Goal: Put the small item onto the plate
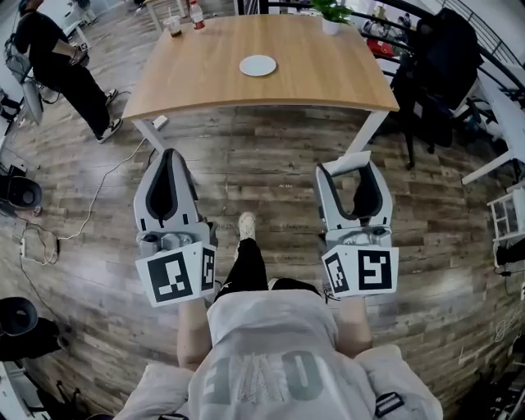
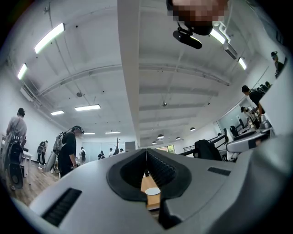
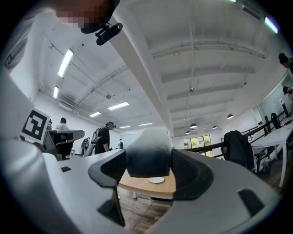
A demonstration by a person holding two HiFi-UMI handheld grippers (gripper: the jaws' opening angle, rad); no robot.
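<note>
A small white plate (image 1: 257, 65) lies on the light wooden table (image 1: 205, 82) ahead of me. It also shows as a pale disc, the plate (image 3: 156, 180), in the right gripper view. My right gripper (image 1: 349, 162) is held over the floor short of the table. It is shut on the small item (image 3: 149, 153), a pale white-grey block that fills the gap between its jaws. My left gripper (image 1: 168, 154) hangs level with it on the left. Its jaws meet in a line with nothing between them. Below that line a sliver of the plate (image 2: 152, 191) shows.
A person in black (image 1: 57, 66) stands at the far left. Bottles (image 1: 184, 18) and a potted plant (image 1: 332, 15) stand at the table's far edge. Dark chairs with jackets (image 1: 443, 74) crowd its right side. Cables (image 1: 90, 205) lie on the wood floor, and my own shoe (image 1: 246, 225) is between the grippers.
</note>
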